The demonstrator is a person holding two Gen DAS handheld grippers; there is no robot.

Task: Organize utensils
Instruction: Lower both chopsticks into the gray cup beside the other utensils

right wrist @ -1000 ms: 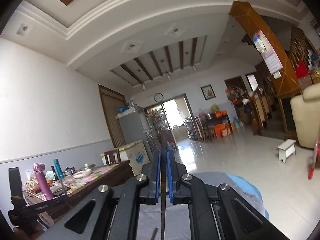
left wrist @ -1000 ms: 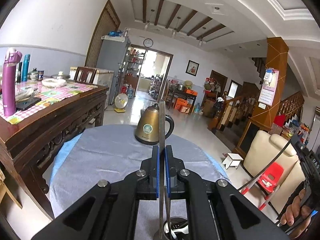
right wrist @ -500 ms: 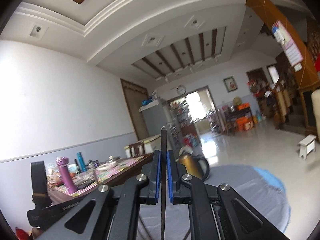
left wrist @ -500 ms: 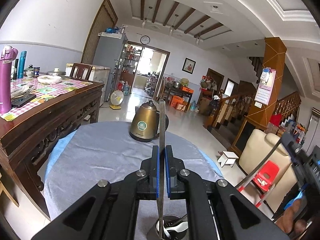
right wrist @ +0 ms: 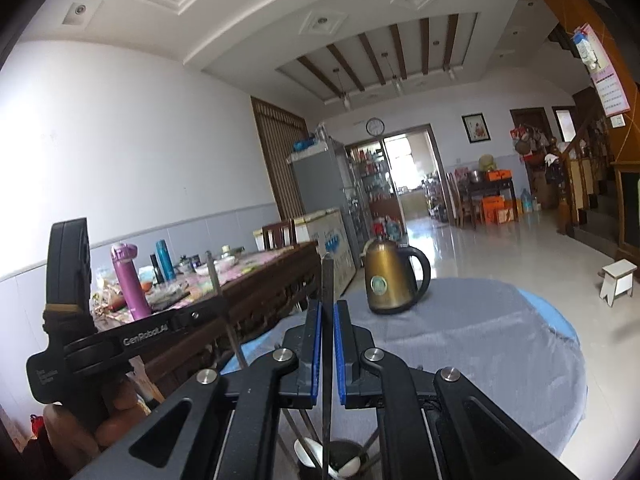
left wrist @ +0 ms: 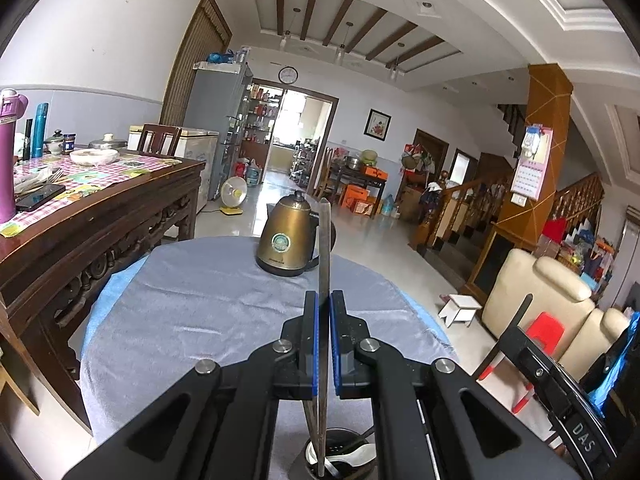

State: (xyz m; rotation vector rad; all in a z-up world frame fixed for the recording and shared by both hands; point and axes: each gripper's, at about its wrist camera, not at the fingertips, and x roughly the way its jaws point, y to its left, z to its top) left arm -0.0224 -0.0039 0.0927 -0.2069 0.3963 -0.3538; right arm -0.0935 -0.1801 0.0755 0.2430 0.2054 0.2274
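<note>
My left gripper (left wrist: pixel 324 300) is shut on a thin metal utensil handle (left wrist: pixel 324 248) that stands upright, its lower end in a dark utensil cup (left wrist: pixel 340 454) holding a white spoon. My right gripper (right wrist: pixel 327 308) is shut on a dark flat utensil handle (right wrist: pixel 327 280), also upright, over the same cup (right wrist: pixel 340 460), where a white spoon and other handles show. The left gripper's body (right wrist: pixel 120 340) and its utensil (right wrist: pixel 218 300) appear at left in the right wrist view. The utensils' working ends are hidden.
A bronze kettle (left wrist: pixel 286 238) stands at the far side of the round table with grey cloth (left wrist: pixel 192 312). A wooden dining table (left wrist: pixel 88 216) with bottles and dishes is on the left. A cream sofa (left wrist: pixel 536 308), red stool and white step stool are on the right.
The right gripper has tilted down and swung so the kettle and table come into its view. The left gripper has lowered slightly, keeping its utensil in the cup.
</note>
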